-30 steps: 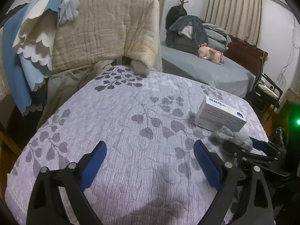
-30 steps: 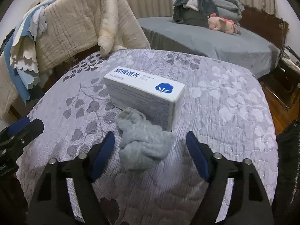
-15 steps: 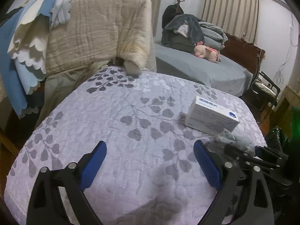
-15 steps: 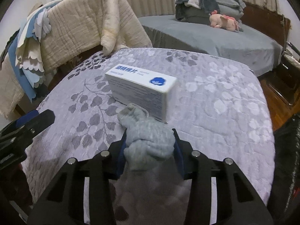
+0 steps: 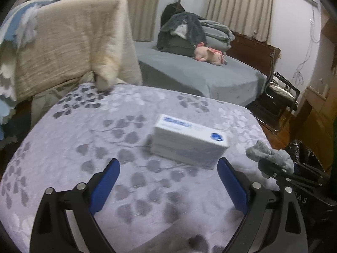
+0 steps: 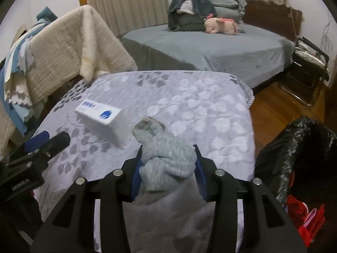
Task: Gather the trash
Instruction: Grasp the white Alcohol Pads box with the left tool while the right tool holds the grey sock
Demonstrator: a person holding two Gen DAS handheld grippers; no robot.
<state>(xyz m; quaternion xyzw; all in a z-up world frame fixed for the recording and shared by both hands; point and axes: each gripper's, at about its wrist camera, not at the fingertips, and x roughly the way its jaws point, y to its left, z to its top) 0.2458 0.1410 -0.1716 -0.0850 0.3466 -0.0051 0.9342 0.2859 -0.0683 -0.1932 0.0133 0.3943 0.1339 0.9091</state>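
My right gripper (image 6: 167, 168) is shut on a crumpled grey sock (image 6: 164, 154) and holds it above the table's lilac leaf-print cloth (image 6: 200, 109). The sock also shows in the left wrist view (image 5: 269, 158), at the right, in the right gripper (image 5: 280, 168). A white box with blue print (image 5: 189, 141) lies on the cloth, just beyond my left gripper (image 5: 168, 183), which is open and empty. In the right wrist view the box (image 6: 101, 118) is left of the sock. A black trash bag (image 6: 294, 154) stands open at the table's right side.
A chair draped with a cream blanket (image 5: 73, 48) stands at the table's far left. A grey bed (image 6: 210, 46) with a pink plush toy (image 6: 221, 26) lies behind. A black folding chair (image 5: 278, 97) and wooden floor (image 6: 273, 109) are to the right.
My right gripper closed on the grey sock, lifted it off the cloth and moved it right, away from the box. My left gripper shifted right, towards the box, still open.
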